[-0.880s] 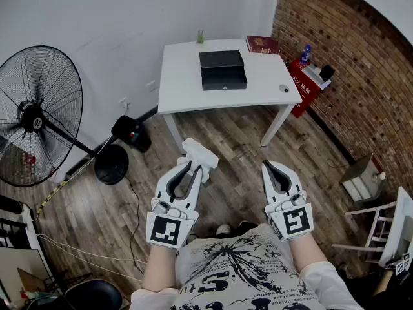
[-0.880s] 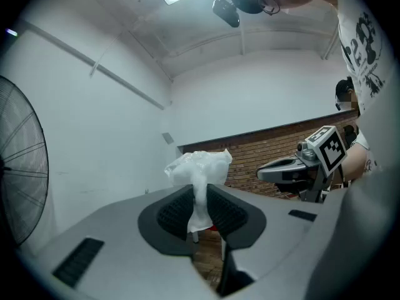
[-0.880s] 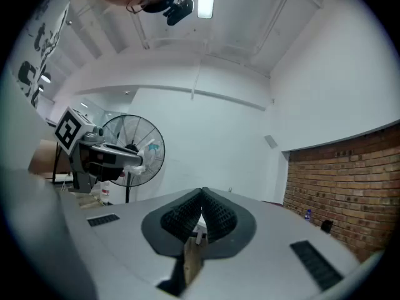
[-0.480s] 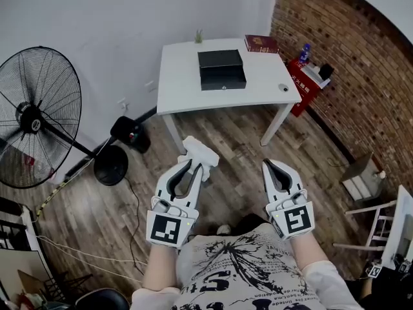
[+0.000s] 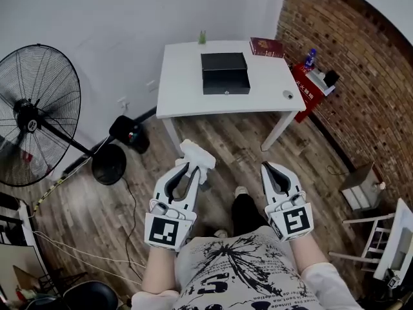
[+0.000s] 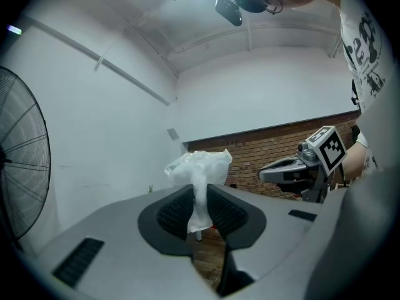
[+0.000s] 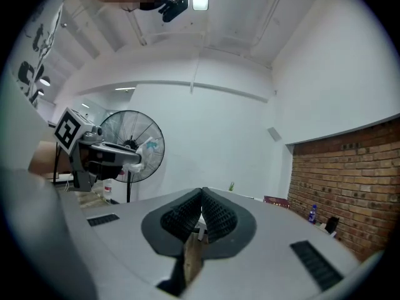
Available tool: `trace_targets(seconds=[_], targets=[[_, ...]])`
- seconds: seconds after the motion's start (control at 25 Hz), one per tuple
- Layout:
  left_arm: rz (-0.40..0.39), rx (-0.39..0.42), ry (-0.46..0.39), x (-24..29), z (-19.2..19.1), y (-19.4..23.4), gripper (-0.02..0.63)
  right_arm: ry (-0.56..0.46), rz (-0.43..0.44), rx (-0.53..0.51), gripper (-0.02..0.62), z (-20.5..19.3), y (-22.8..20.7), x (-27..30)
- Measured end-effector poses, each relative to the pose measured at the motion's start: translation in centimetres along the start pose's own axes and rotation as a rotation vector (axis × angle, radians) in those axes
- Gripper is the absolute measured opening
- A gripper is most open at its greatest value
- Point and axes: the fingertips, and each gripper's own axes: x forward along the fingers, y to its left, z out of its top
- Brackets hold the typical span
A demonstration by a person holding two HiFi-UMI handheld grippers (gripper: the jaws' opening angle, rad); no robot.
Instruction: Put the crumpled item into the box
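White crumpled item (image 5: 197, 157) sits pinched between the jaws of the left gripper (image 5: 189, 171). Its bunched top puffs out above the pads and a thin neck runs down between them. The right gripper (image 5: 270, 170) has its jaws pressed together with nothing in them.

By my reading the pick-up is done, and the carry and the drop are both left. The black box (image 5: 224, 72) stands on the white tabletop (image 5: 181, 76), well apart from both grippers, across a stretch of wooden floor (image 5: 219, 134). Whether its top is open I cannot tell from here.

The floor between the person and the tabletop looks bare, so the walk forward has room. A standing fan (image 5: 39, 115) and its cable keep to the left, and the brick wall (image 5: 348, 76) keeps to the right, both clear of that line. The box sits back from the near edge, so the left gripper must reach over that edge. A book (image 5: 266, 46) at the far right corner lies apart from the box.
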Motion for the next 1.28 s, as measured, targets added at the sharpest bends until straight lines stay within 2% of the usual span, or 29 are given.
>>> trace_targets(seconds=[0.16, 0.36, 0.52, 0.68, 0.88, 1.08, 1.28], targets=[[0.037, 0.014, 0.03, 4.5, -0.5, 1.8, 0.078, 0.003, 0.033, -0.036, 0.014, -0.4, -3.6, 4.0], [0.056, 0.039, 0.034, 12.5, -0.6, 2.7, 0.078, -0.044, 0.073, -0.016, 0.014, -0.3, -9.9, 9.7], [0.086, 0.054, 0.033, 19.7, -0.1, 3.4, 0.078, -0.014, 0.13, -0.009, 0.014, -1.2, -15.7, 14.6], [0.138, 0.032, 0.043, 27.2, 0.2, 5.4, 0.078, -0.014, 0.178, -0.021, 0.014, -0.9, -21.7, 20.2], [0.176, 0.044, 0.053, 35.2, -0.2, 7.6, 0.078, -0.016, 0.198, -0.022, 0.014, -1.1, -28.5, 26.0], [0.173, 0.041, 0.079, 40.8, -1.3, 9.5, 0.078, 0.007, 0.192, 0.001, 0.014, -2.2, -32.7, 30.4], [0.131, 0.045, 0.118, 44.8, -3.0, 13.0, 0.078, 0.046, 0.177, 0.038, 0.014, -3.3, -33.7, 35.0]])
